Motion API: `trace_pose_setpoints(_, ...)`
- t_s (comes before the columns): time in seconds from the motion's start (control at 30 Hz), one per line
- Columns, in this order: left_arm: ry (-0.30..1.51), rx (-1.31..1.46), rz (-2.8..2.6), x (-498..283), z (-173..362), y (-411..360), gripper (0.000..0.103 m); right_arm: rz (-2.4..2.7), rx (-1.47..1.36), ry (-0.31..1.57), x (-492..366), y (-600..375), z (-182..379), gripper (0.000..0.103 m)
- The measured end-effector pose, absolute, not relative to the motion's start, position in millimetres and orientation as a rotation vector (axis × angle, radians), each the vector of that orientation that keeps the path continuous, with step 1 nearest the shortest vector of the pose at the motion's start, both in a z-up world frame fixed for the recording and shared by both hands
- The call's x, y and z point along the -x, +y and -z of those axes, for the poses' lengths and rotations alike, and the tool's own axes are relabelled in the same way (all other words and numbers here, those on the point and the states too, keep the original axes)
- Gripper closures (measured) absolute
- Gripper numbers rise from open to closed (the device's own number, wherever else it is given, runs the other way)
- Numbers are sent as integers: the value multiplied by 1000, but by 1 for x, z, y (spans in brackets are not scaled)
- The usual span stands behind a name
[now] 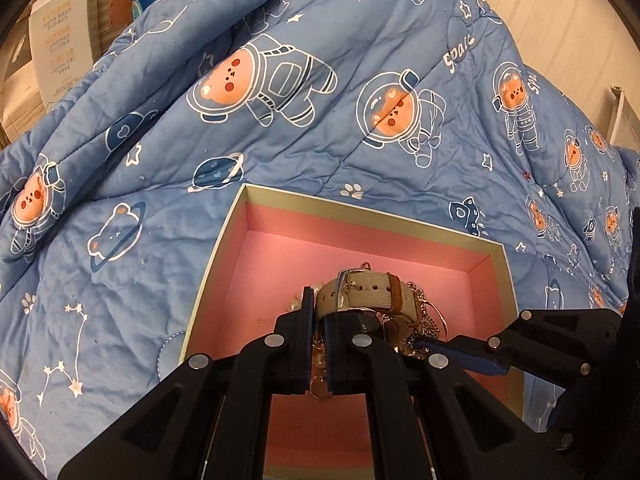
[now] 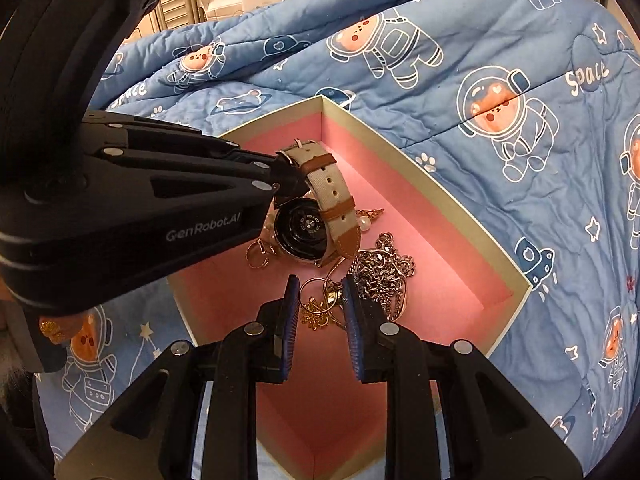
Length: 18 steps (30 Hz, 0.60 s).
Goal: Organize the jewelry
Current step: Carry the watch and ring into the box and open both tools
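Observation:
A pink-lined box (image 1: 280, 248) (image 2: 420, 184) lies on the blue quilt and holds a heap of jewelry. My left gripper (image 1: 318, 320) (image 2: 286, 174) is shut on the beige and brown strap of a watch (image 1: 368, 292) (image 2: 320, 200), whose black case back faces the right wrist view. My right gripper (image 2: 320, 296) (image 1: 420, 344) is open inside the box, its fingers either side of gold rings and a gold leaf charm (image 2: 316, 312). A silver chain (image 2: 384, 272) lies just right of it. Pearl pieces (image 2: 366, 222) lie beside the watch.
A blue quilt (image 1: 280, 100) (image 2: 500, 80) with astronaut bear prints covers the bed all around the box and rises in folds behind it. White cartons (image 1: 60, 40) stand at the far left beyond the quilt.

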<state>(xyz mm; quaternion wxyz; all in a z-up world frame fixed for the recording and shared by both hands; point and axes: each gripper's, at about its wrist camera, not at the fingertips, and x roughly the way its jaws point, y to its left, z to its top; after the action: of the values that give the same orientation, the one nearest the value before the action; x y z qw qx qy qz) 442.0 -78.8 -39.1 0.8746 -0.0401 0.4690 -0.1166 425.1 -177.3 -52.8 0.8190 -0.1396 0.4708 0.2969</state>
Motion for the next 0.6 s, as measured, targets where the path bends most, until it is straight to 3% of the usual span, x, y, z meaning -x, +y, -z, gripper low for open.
trace_pose_setpoints(0.4,978,76,259,-440,40,-83,99,-638,297,1012,-426,-176,59,78)
trace_pose_setpoints(0.53,969,61,262,-437,38,-85,95,-627,311,990,-425,-176,57,54)
trace_pose_setpoints(0.6,959,52,261,-435,35,-86,91,-622,315,980,-423,-176,56,52)
